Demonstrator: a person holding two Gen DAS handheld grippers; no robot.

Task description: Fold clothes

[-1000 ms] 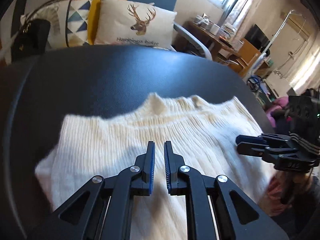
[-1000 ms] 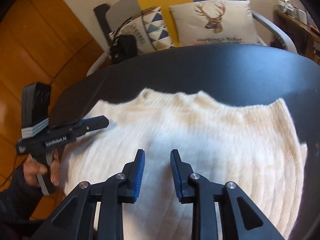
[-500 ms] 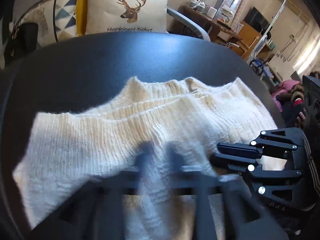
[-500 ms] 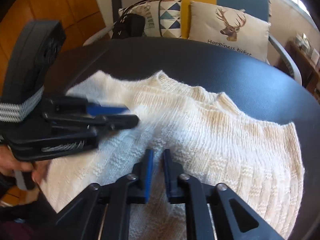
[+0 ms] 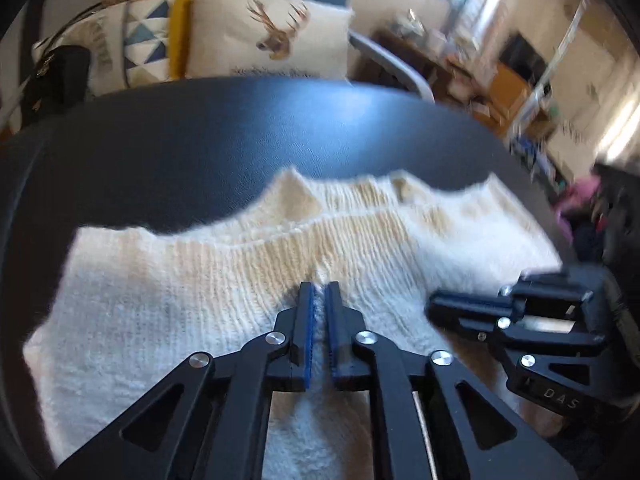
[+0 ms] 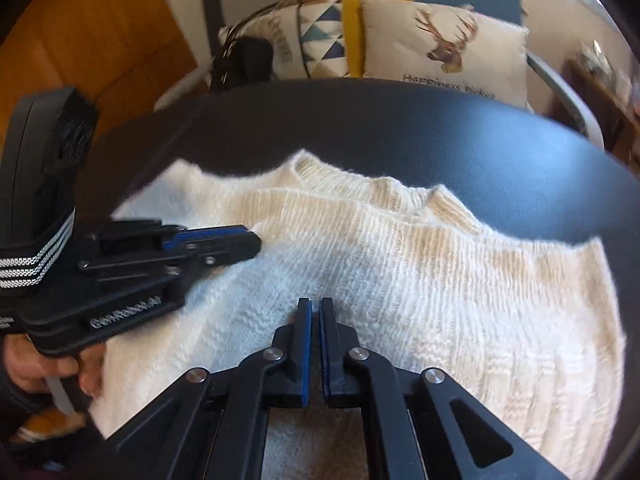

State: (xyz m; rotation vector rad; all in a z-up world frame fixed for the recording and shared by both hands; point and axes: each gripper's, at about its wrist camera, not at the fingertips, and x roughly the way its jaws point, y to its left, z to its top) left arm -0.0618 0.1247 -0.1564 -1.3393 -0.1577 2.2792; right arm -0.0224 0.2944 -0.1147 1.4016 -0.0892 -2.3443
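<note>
A cream knit sweater [image 5: 200, 304] lies spread on the dark round counter [image 5: 200, 136], its near edge folded over toward the far edge. The left gripper [image 5: 319, 300] has its jaws pinched on a fold of the knit, and the right gripper [image 6: 315, 312] likewise. Cushions [image 6: 444, 48] sit behind

left black two-finger gripper [image 5: 319, 292]: tips pinched together, pointing down
right black two-finger gripper [image 6: 315, 307]: tips pinched together, pointing down
hand [image 6: 44, 364]: wrapped around the left handle
</note>
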